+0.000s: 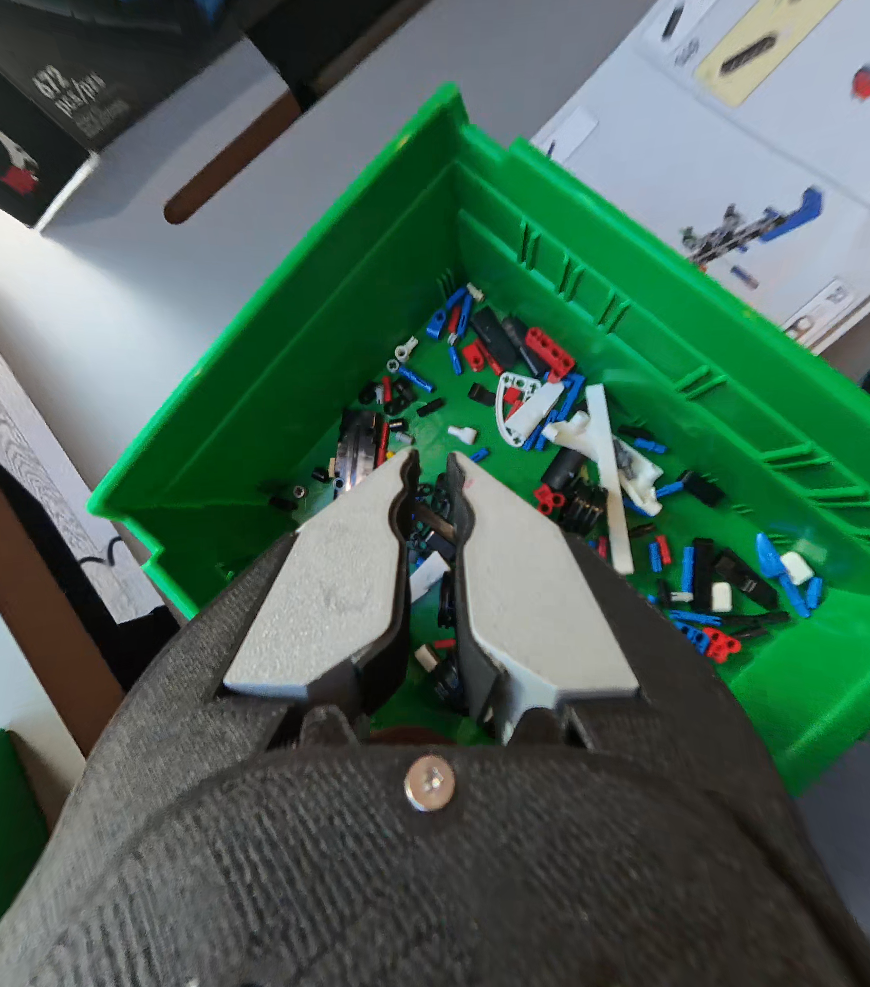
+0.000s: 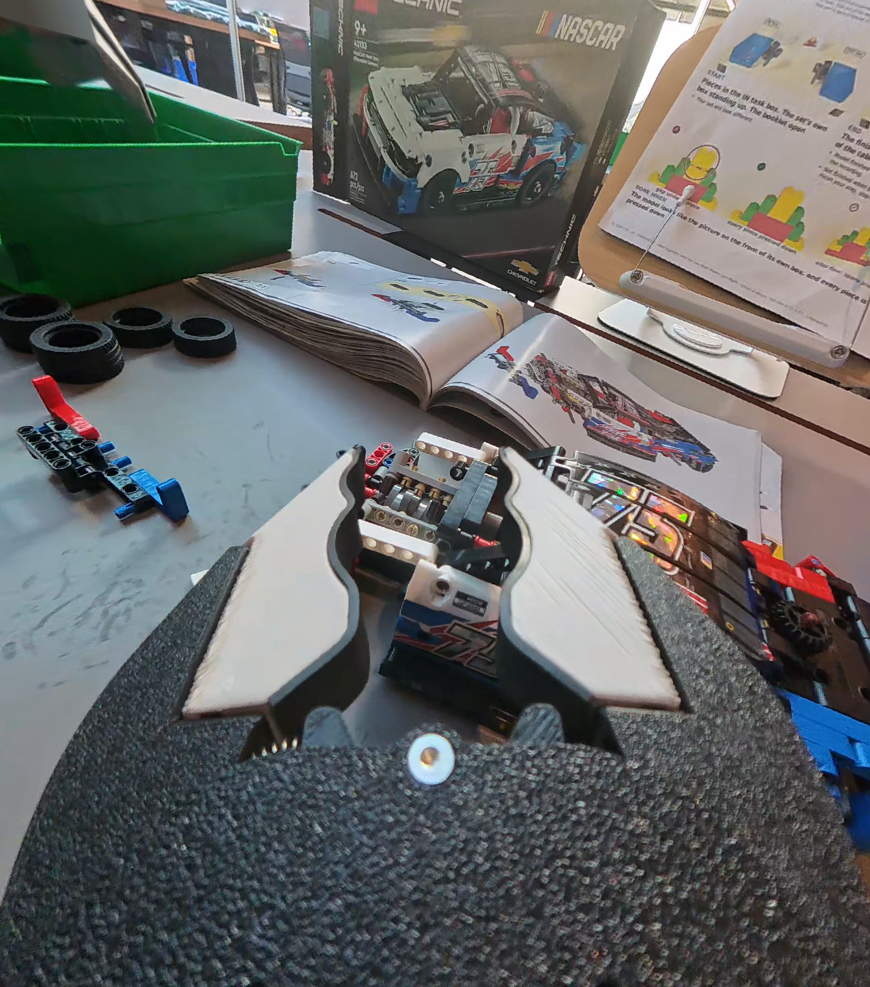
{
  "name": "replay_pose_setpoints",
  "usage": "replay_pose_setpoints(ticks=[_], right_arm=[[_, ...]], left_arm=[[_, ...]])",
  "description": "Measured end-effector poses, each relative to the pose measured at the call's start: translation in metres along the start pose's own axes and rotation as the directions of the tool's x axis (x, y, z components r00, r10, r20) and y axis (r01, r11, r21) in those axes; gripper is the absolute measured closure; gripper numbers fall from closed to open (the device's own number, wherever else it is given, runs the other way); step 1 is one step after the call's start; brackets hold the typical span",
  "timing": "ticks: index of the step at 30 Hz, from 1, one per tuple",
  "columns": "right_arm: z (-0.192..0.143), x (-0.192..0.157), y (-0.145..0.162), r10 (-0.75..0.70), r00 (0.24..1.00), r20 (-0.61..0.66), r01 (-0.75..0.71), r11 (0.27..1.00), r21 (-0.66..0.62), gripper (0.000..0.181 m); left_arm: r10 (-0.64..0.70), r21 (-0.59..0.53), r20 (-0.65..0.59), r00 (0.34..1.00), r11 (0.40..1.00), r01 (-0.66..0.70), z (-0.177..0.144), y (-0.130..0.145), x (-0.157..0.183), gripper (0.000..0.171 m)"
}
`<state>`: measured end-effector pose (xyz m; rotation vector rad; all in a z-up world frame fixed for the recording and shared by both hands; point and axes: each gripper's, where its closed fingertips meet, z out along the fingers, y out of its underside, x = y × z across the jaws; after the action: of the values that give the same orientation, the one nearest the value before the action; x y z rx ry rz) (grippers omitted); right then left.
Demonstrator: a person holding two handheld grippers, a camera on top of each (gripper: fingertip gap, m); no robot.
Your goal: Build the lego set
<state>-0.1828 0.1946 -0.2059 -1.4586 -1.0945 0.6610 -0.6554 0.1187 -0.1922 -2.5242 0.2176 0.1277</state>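
In the left wrist view my left gripper [image 1: 432, 462] hangs over the green bin [image 1: 315, 299], which holds several loose red, blue, black and white Lego pieces [image 1: 534, 406]. Its jaws are nearly together, and a small dark piece [image 1: 435, 526] sits pinched between the pads. In the right wrist view my right gripper [image 2: 430, 464] straddles the engine section of the partly built car model [image 2: 438, 502] on the table. Both fingers press against the model's sides. The model's black, red and blue body [image 2: 774, 614] stretches off to the right.
A black sub-assembly with red and blue parts [image 2: 101, 464] lies left of the model. Several black tyres [image 2: 77, 347] lie by the green bin [image 2: 144, 203]. The open instruction booklet [image 2: 395, 320], the set's box [image 2: 475, 123] and a sheet on a stand [image 2: 774, 176] are behind.
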Motion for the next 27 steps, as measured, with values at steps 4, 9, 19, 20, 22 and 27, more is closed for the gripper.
replay_pose_setpoints(ticks=[4,9,19,20,22,27], right_arm=[[0.001,-0.001,0.002,-0.012,1.0,-0.003,0.012,1.0,-0.013,0.136],[0.001,-0.003,0.002,-0.033,0.999,-0.004,0.033,0.999,-0.013,0.137],[-0.004,-0.002,-0.004,-0.001,1.0,0.017,0.0,0.999,0.037,0.14],[-0.005,-0.002,-0.005,0.001,1.0,0.019,-0.001,0.999,0.043,0.141],[-0.006,-0.002,-0.005,-0.001,1.0,0.022,0.0,0.999,0.05,0.142],[-0.006,-0.006,-0.006,-0.025,0.999,0.03,0.024,0.998,0.055,0.144]], left_arm=[[0.088,-0.2,-0.042,0.995,0.975,-0.095,0.034,0.014,-0.001,0.164],[0.042,-0.395,-0.116,0.992,0.915,-0.085,0.068,0.03,-0.008,0.16],[-0.064,-0.469,-0.119,0.991,0.883,0.001,0.087,0.041,-0.017,0.161],[-0.06,-0.473,-0.118,0.991,0.881,-0.003,0.087,0.041,-0.017,0.161],[-0.054,-0.479,-0.117,0.992,0.878,-0.009,0.087,0.041,-0.018,0.163],[-0.026,-0.5,-0.12,0.992,0.865,-0.038,0.083,0.047,-0.018,0.165]])
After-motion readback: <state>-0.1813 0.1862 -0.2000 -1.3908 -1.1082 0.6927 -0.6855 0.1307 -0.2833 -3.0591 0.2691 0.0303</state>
